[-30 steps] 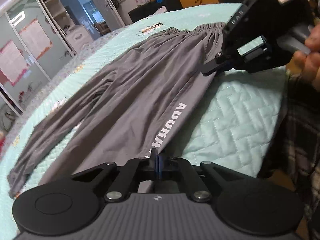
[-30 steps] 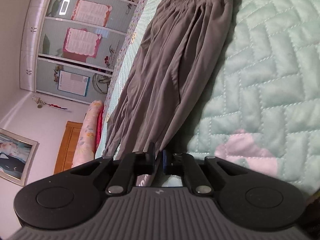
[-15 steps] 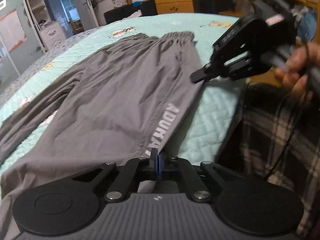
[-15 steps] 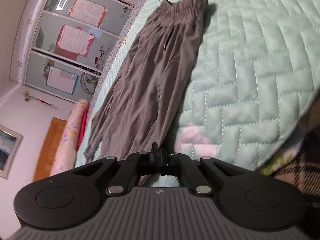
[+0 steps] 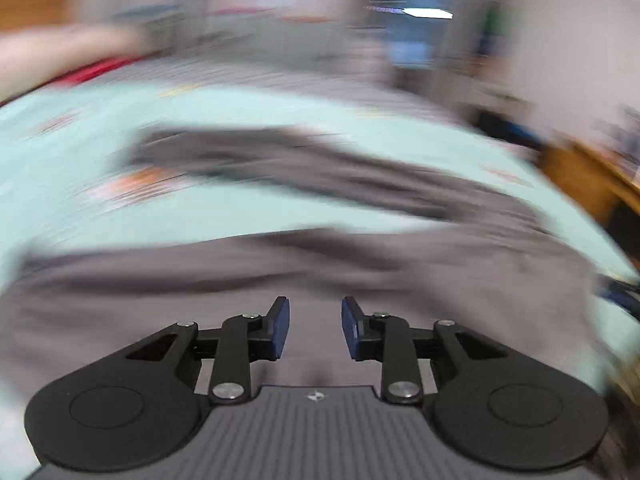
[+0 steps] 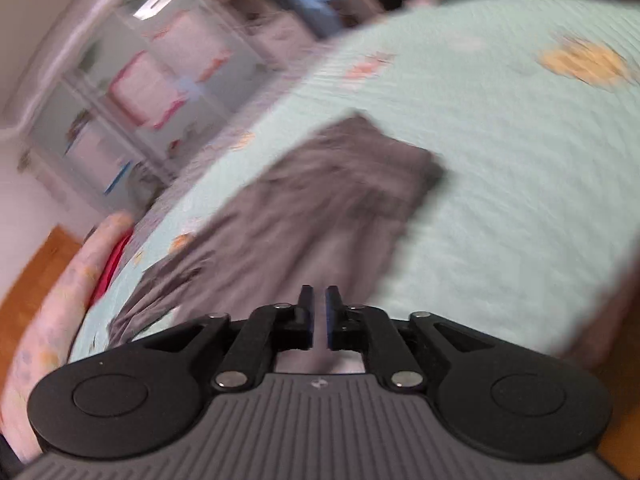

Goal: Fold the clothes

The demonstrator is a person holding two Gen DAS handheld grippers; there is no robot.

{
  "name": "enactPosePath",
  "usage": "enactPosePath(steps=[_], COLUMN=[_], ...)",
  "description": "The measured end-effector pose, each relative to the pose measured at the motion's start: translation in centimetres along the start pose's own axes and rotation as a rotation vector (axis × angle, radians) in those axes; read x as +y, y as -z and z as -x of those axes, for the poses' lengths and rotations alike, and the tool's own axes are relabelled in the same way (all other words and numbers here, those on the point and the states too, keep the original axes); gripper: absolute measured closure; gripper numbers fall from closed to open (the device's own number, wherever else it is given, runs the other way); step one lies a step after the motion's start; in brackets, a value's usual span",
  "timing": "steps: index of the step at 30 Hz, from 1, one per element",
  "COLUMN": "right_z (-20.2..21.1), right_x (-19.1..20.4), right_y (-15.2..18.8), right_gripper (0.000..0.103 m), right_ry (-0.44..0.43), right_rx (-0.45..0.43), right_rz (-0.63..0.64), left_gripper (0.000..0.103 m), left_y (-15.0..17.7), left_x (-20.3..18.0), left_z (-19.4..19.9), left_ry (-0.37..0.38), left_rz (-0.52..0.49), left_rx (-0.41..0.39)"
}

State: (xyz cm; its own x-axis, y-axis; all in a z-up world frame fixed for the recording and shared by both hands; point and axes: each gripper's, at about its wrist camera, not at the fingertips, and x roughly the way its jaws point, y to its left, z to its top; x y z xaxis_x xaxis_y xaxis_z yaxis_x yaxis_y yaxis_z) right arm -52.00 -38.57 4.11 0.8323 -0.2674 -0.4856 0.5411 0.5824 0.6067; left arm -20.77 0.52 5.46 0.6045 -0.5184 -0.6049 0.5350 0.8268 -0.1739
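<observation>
— Both let go: the left gripper [image 5: 315,328] and right gripper [image 6: 316,318] have just been opening, jaws parted, nothing between them.

— And the grey trousers [image 6: 320,196]?

— Lying on the mint quilted bedspread [image 6: 520,160]. Beyond, blurred, a glass-fronted cabinet [image 6: 132,92].

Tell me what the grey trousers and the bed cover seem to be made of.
Grey trousers: likely a thin, soft woven or knit fabric with a matte look; they lie limp with loose creases. Motion blur hides the weave. Bed cover: looks like pale mint quilted cloth, matte, with faint stitched ridges and printed patches; padding seems probable, not certain.
</observation>
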Motion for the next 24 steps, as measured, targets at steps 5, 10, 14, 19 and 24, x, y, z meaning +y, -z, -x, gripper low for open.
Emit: enactPosePath(steps=[5,10,14,19,24], right_z=[-6.2,-9.2,-8.4,-8.0,-8.6], right_x=[4.5,5.7,5.3,5.7,6.6], right_y=[1.6,3.6,3.4,3.5,3.6], right_gripper=[0.076,0.076,0.076,0.074,0.074], right_ry=[-0.132,-0.117,-0.113,-0.098,-0.086], right_rx=[0.154,0.24,0.228,0.225,0.24], right_rz=[0.062,0.085,0.061,0.07,0.128], left_gripper=[0.084,0.082,0.049,0.045,0.087], left_y=[2.5,2.8,3.0,3.5,2.8], left_x=[7.7,8.8,11.3,15.0,15.7], left_z=[1.5,7.2,7.0,4.5,3.7], left_ry=[-0.4,-0.335,-0.476,-0.418,-0.35], left_rz=[0.149,0.246,0.387,0.558,0.539], left_rx=[0.1,-0.13,-0.165,-0.094,-0.107])
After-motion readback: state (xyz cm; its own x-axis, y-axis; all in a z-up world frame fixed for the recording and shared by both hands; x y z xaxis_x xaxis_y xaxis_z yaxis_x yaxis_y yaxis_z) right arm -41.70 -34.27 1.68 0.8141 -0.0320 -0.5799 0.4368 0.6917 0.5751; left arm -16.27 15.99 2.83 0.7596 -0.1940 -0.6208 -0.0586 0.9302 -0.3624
